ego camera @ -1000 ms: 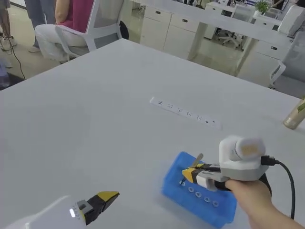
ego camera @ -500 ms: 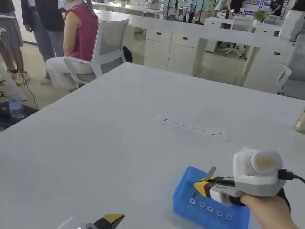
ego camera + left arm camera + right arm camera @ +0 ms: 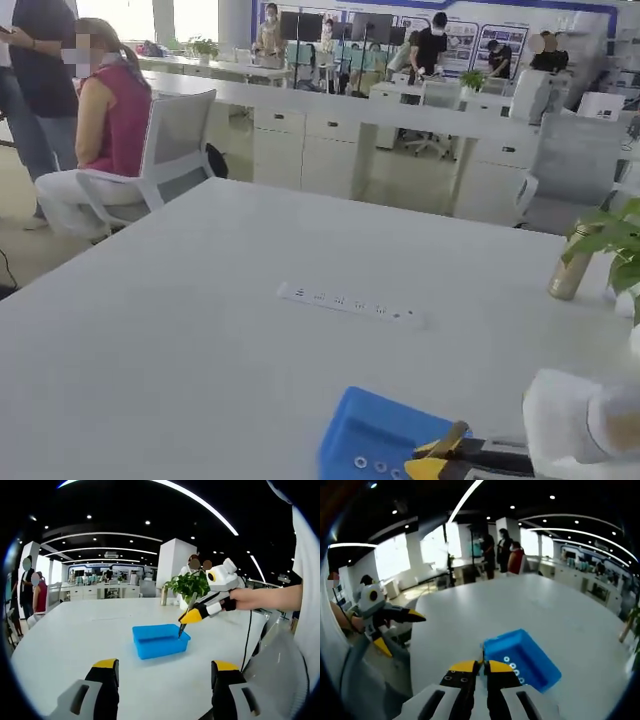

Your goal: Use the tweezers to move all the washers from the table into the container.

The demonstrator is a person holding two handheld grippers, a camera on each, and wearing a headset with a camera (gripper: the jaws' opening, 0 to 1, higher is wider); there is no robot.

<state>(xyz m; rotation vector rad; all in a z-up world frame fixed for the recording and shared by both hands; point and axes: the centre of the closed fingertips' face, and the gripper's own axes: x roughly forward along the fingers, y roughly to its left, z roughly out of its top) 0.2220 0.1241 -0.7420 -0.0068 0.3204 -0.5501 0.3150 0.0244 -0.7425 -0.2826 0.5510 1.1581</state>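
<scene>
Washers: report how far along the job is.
Done: a row of washers lies in the blue container. In hand: the right hand-held gripper is shut on the tweezers, tips down inside the container; the left hand-held gripper is open, holding nothing. Left: whether washers remain on the table cannot be told.

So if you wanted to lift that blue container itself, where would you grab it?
Probably by the long wall facing the left hand-held gripper, pinched from above: the blue container is a shallow open box with thin upright walls, so one jaw can go inside, one outside. Stay toward the end away from the tweezers.
</scene>
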